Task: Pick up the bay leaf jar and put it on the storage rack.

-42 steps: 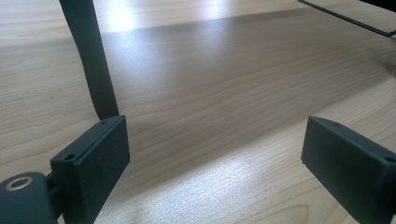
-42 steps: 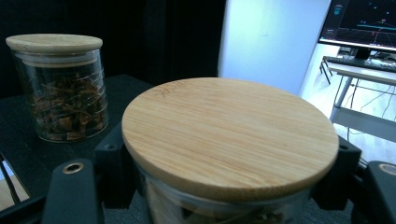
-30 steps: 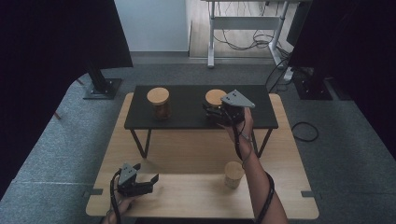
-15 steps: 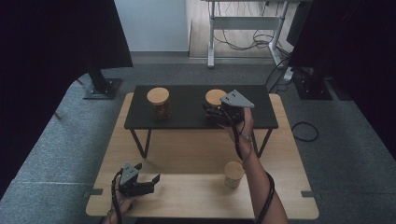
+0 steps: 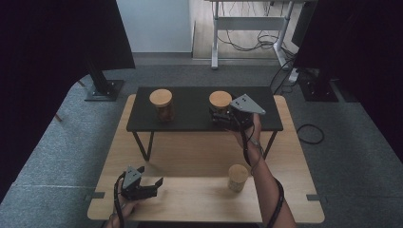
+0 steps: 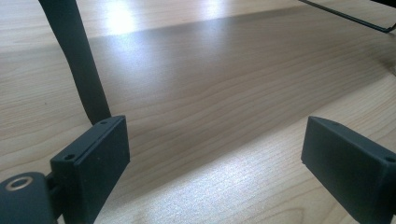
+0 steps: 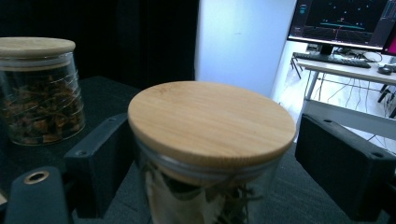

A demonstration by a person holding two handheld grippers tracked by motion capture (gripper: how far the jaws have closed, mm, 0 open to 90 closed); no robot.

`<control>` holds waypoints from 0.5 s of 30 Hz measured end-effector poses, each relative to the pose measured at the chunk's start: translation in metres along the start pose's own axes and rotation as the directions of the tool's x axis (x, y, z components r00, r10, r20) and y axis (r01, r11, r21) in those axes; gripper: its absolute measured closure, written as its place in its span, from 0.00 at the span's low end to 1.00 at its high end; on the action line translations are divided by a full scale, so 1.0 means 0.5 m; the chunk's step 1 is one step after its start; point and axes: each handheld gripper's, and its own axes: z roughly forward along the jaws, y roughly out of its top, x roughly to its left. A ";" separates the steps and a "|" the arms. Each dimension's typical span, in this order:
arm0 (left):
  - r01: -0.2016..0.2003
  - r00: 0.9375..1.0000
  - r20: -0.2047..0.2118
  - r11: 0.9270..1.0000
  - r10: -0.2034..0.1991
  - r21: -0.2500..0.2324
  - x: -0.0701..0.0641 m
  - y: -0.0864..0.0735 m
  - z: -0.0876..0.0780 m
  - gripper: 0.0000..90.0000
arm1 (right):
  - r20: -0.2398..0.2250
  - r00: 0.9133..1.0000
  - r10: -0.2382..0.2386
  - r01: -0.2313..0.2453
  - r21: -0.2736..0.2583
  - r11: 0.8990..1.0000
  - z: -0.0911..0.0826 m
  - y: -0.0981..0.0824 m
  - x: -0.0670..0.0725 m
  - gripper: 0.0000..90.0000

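The glass jar with a bamboo lid [image 7: 211, 122] stands on the right half of the black raised shelf [image 5: 190, 124], seen from above as a round wooden disc [image 5: 220, 99] well back from the shelf's near edge. The right gripper [image 5: 223, 116] is at it from the person's side: in the right gripper view the jar sits between the two black jaws, which have just been opening and now stand spread, the right one visibly apart from the glass and the left one close beside it, so the jar looks to be let go and resting on its own base. To finish this step well, I judge the gripper should draw straight back toward the person and level, without swinging sideways, so neither pad clips the glass or catches under the overhanging lid. A second lidded jar [image 5: 161, 103] of dried material stands well to the left on the same shelf, leaving open shelf between the two. The shelf's front edge lies just under the right hand, and below it the wooden table [image 5: 190, 156] is bare in the middle; a third jar [image 5: 238, 177] waits near the right forearm, so a withdrawing arm should mind it. The left gripper [image 5: 147, 186] rests low near the table's near left corner, its jaws spread wide over bare wood [image 6: 210, 116] with nothing between them, well away from everything else.
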 end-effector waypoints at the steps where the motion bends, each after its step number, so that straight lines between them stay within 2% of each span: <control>1: 0.001 1.000 0.000 1.000 -0.001 0.000 0.000 0.000 0.000 0.08 | -0.003 1.000 0.001 -0.001 -0.003 1.000 -0.002 -0.001 0.000 0.13; 4: 0.002 1.000 -0.002 1.000 -0.002 0.000 0.001 -0.001 0.000 0.08 | -0.017 1.000 0.017 -0.017 -0.014 1.000 -0.010 -0.003 0.002 0.13; 11: -0.005 1.000 -0.004 1.000 0.005 -0.001 -0.002 0.000 -0.004 0.08 | -0.027 1.000 0.008 -0.009 -0.026 1.000 -0.032 -0.003 0.006 0.12; 15: -0.006 1.000 -0.002 1.000 0.006 -0.001 -0.004 0.000 -0.004 0.08 | -0.045 0.999 0.027 -0.029 -0.042 0.999 -0.057 -0.008 0.006 0.12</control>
